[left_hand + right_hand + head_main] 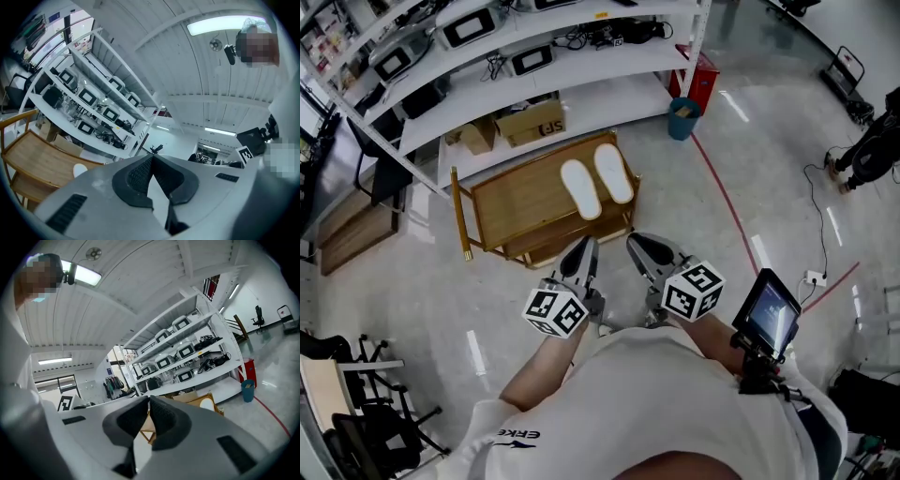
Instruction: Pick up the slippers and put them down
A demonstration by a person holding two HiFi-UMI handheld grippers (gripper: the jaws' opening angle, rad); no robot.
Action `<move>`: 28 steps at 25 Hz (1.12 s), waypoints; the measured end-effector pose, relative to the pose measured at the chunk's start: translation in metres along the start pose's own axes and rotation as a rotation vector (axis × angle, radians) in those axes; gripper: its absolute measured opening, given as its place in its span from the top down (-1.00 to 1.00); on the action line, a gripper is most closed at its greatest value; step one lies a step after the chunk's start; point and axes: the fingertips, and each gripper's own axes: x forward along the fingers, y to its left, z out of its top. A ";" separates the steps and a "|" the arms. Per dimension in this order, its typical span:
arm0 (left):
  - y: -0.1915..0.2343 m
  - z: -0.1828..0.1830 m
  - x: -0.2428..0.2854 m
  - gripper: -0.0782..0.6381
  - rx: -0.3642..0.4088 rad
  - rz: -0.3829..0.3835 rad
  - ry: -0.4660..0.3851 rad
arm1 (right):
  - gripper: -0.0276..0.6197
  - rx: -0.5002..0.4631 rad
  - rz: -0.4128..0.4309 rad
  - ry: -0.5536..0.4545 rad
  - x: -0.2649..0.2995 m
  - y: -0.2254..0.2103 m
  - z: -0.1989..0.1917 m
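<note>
Shelving (581, 66): white metal, several open tiers.
Counter (511, 202): low, rectangular, pale wood, on a glossy floor (750, 169).
Slippers (580, 188): two, white, flat ovals, side by side on the Counter's right end.
Tools: two, grey, wedge-shaped; left tool (589, 244) and right tool (636, 241) both closed, empty, level, near the Counter.

We list: polished grey floor (750, 141), red floor line (727, 197) at two o'clock, white shelving (600, 98) at twelve, low wooden table (516, 202) before it, blue bin (682, 119) at one, ceiling strip light (220, 26).
</note>
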 end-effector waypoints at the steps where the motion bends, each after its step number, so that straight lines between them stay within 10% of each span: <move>1: -0.004 -0.001 0.003 0.77 0.016 -0.003 0.004 | 0.85 -0.001 0.004 0.000 -0.001 -0.001 0.001; 28: -0.010 -0.015 0.023 0.77 0.042 0.021 0.037 | 0.90 0.023 -0.008 -0.004 -0.006 -0.025 0.002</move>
